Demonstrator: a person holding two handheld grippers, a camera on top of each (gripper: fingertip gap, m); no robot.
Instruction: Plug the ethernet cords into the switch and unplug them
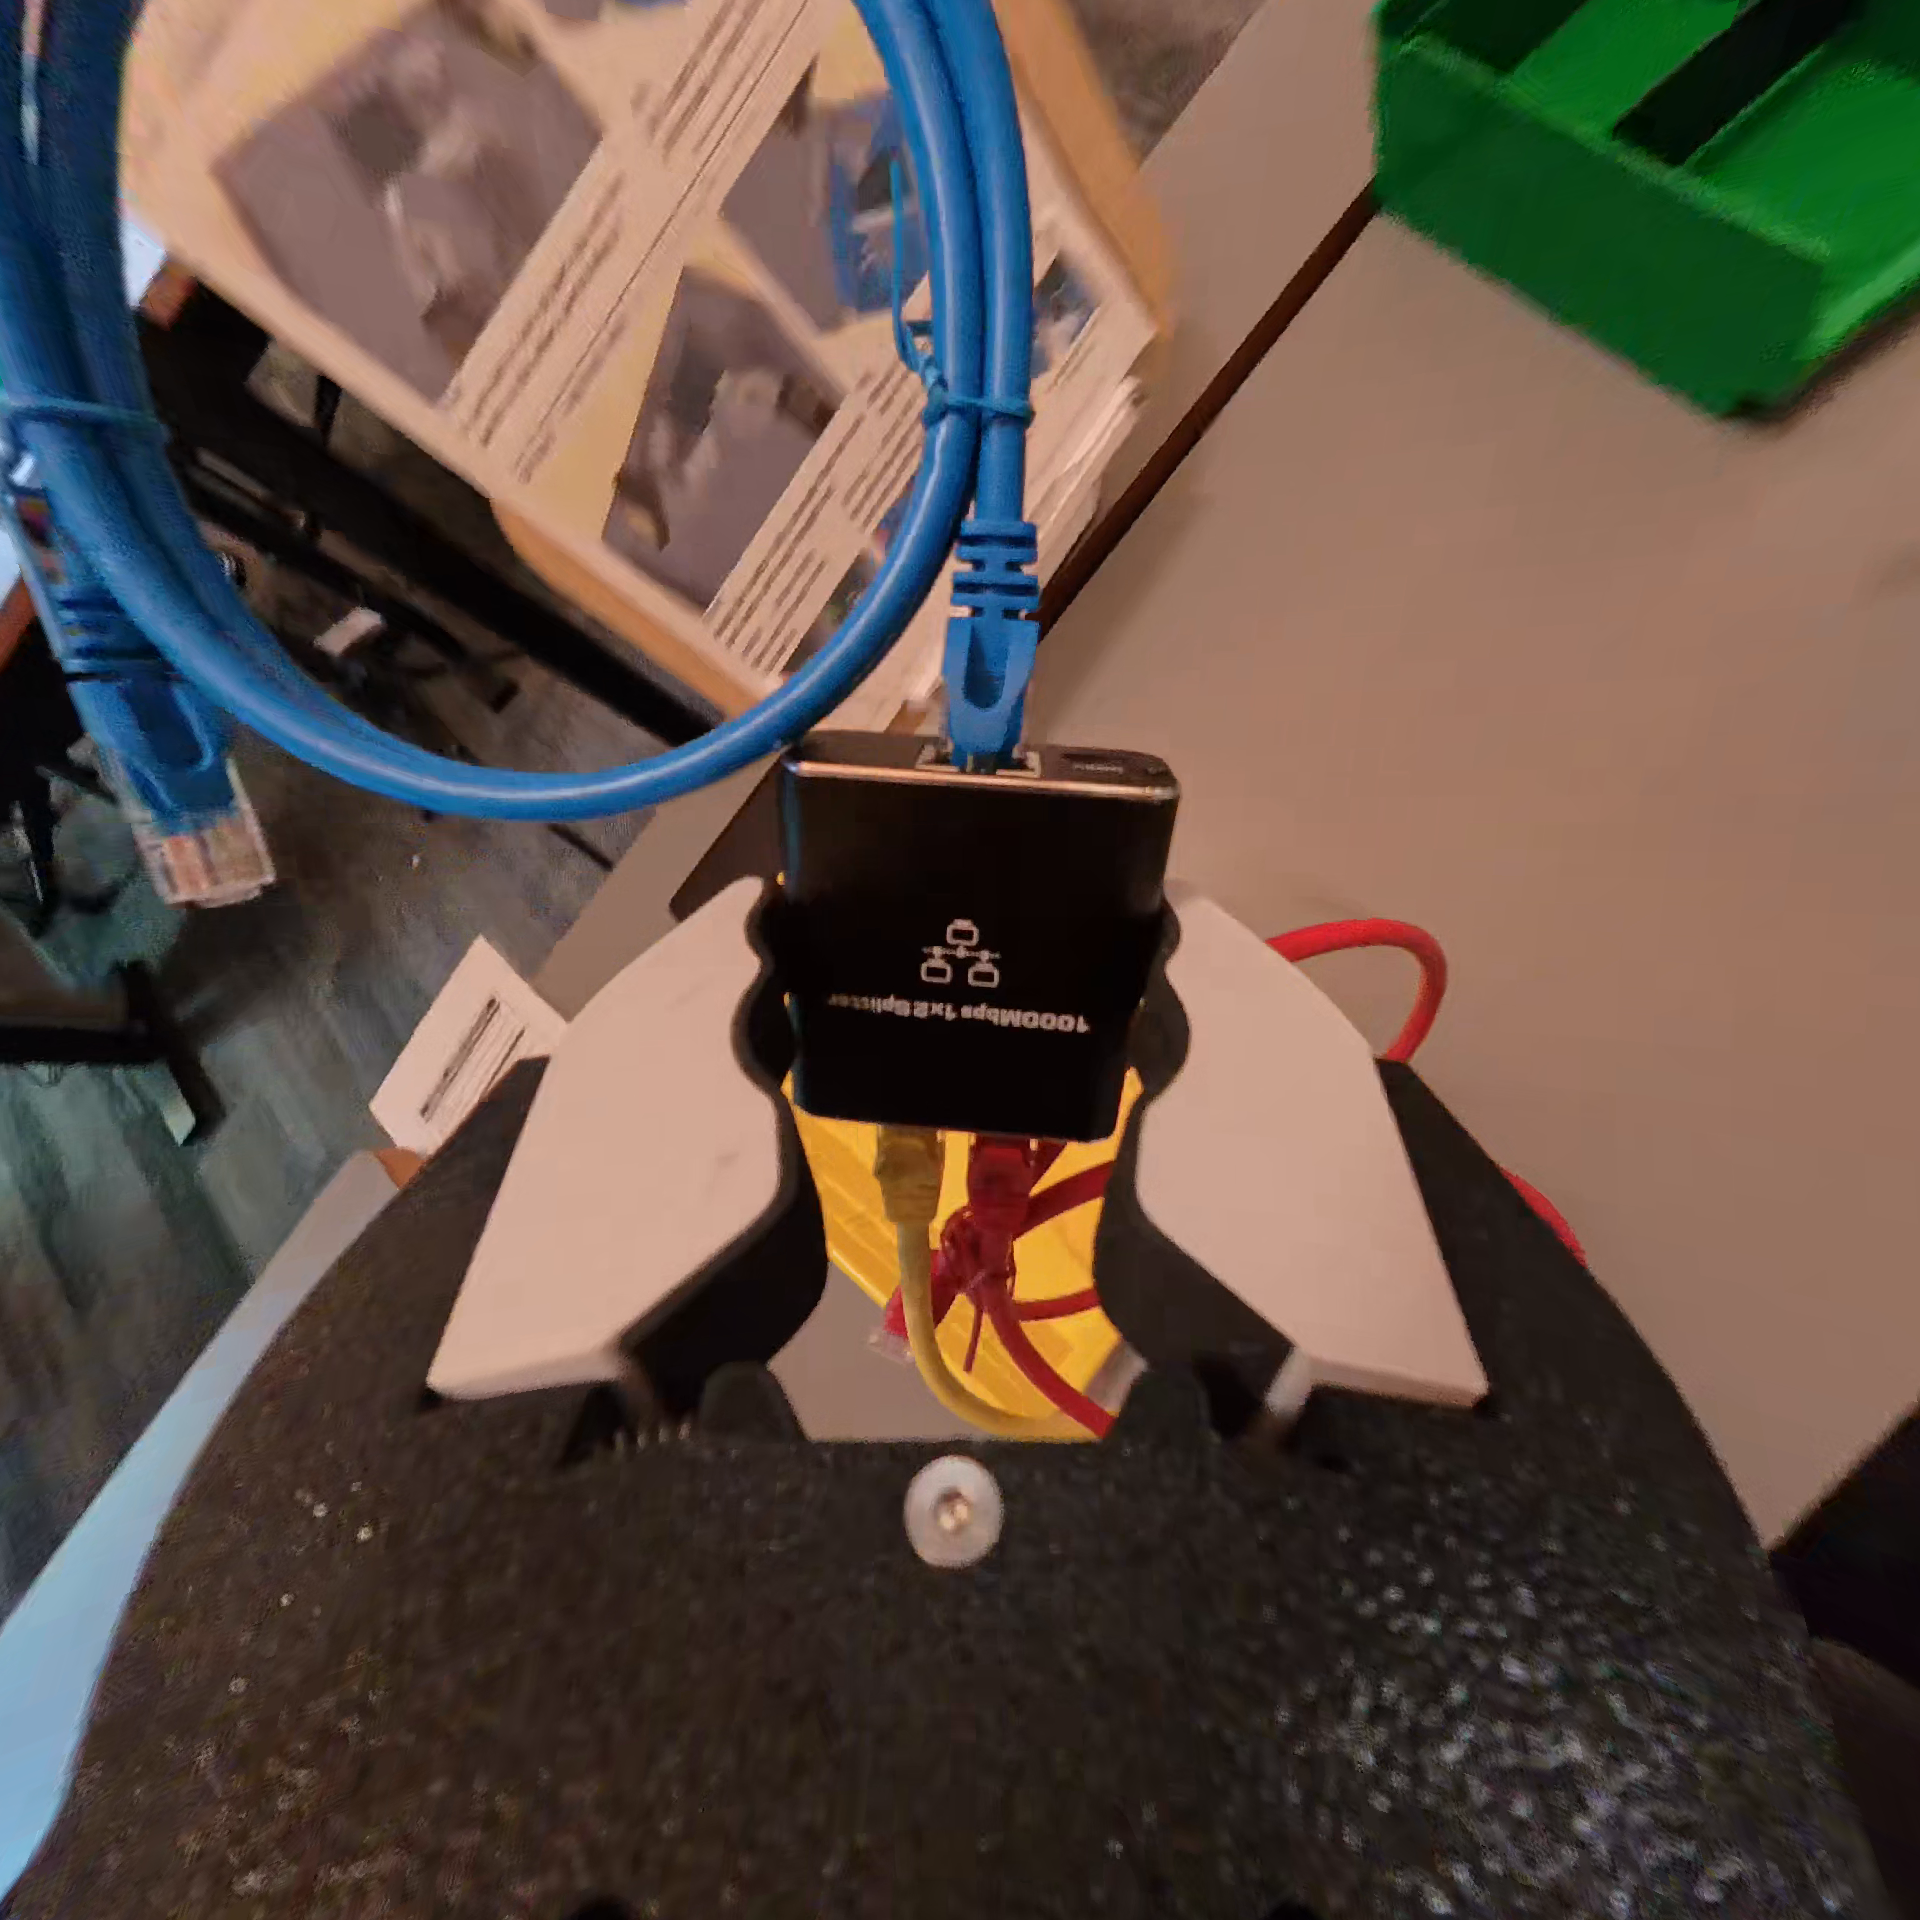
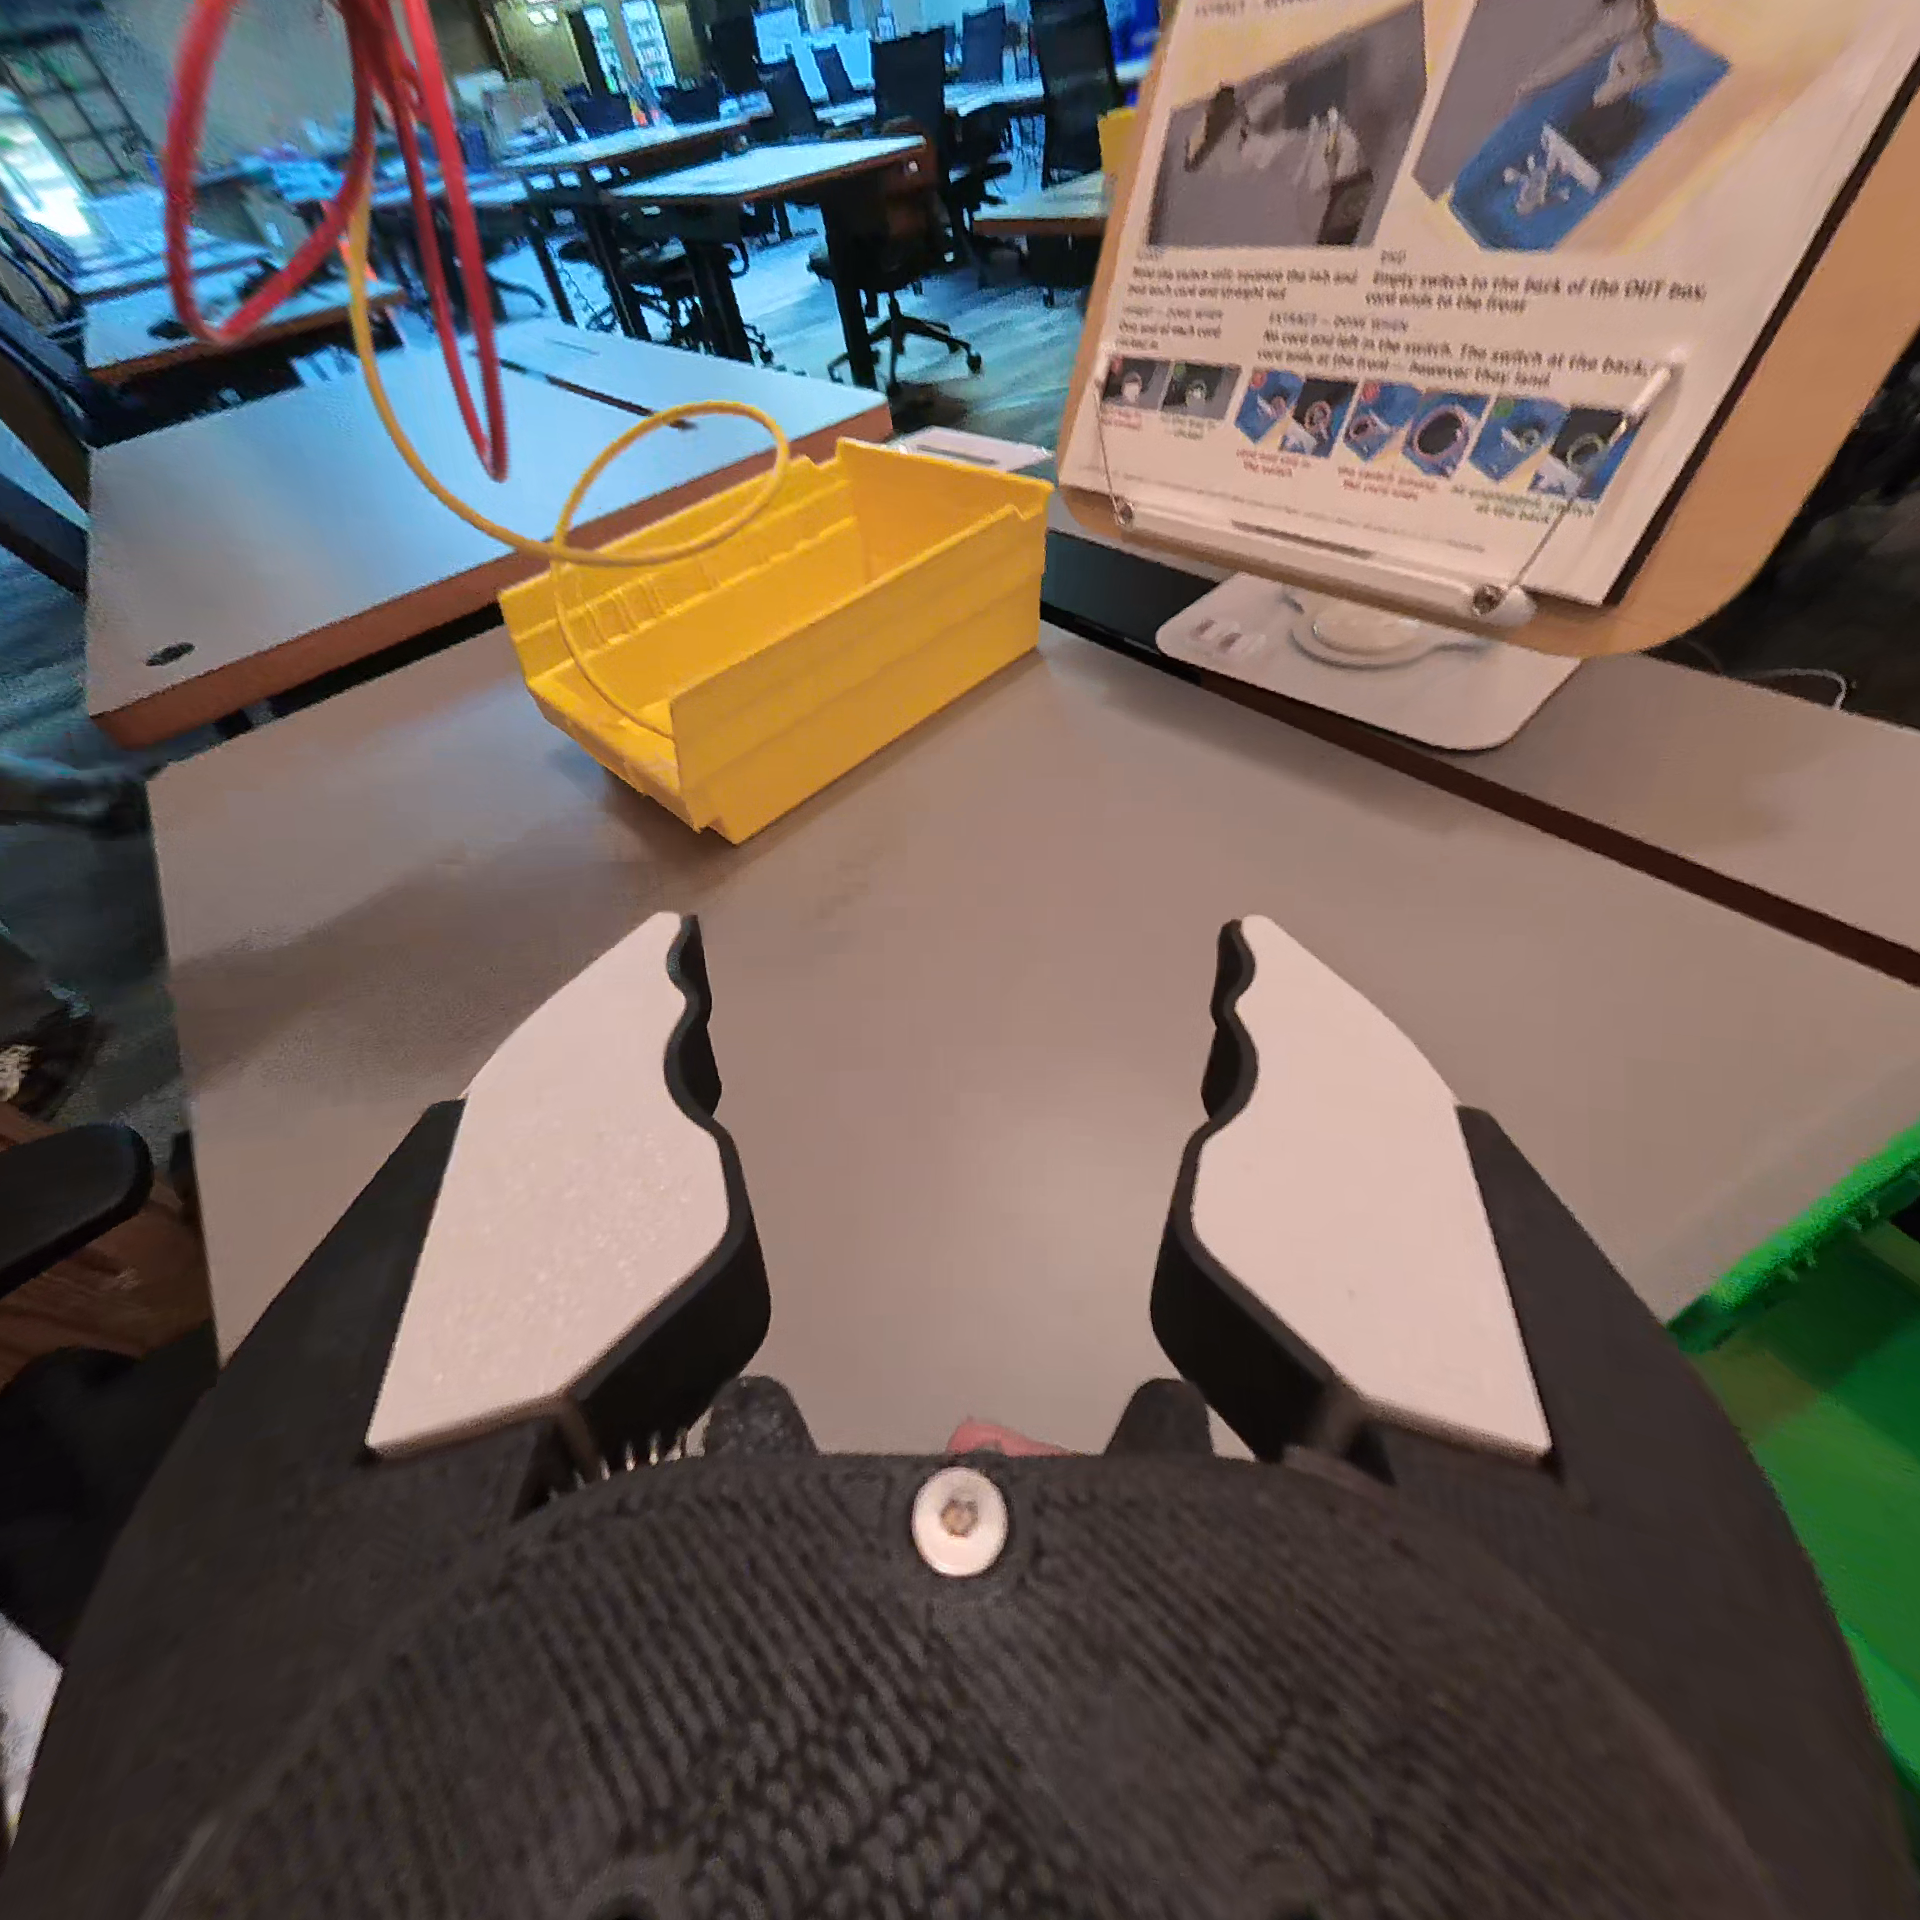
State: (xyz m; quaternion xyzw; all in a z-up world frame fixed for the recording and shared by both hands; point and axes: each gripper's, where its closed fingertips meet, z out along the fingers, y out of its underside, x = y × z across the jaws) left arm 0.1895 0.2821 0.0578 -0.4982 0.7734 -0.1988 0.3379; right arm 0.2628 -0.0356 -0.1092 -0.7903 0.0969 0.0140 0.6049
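The left gripper (image 1: 961, 997) is clamped on the switch (image 1: 971, 935), a small black box with a white network symbol and white lettering on its face, held in the air above the table (image 1: 1455, 727). All three cords are seated. The blue cord (image 1: 992, 634) enters the port on the switch's far end, and its loose coil, tied with blue ties, hangs beside the switch with its free clear plug dangling. The yellow cord (image 1: 914, 1247) and the red cord (image 1: 997, 1226) enter the two ports on the near end, toward the gripper body.

The right gripper (image 2: 961, 997) is spread wide and holds nothing, poised over bare table, with the yellow bin (image 2: 790, 665) beyond it and a green bin (image 2: 1829, 1351) at its side.

Judging by this, plugging looks complete and unplugging comes next. To do it well, the free gripper should take one plug by its boot close to the switch, press the latch tab down, and pull straight along the port's line. Pulling on the cable or at an angle risks jamming the latch. The left grip must stay firm so the switch does not twist.
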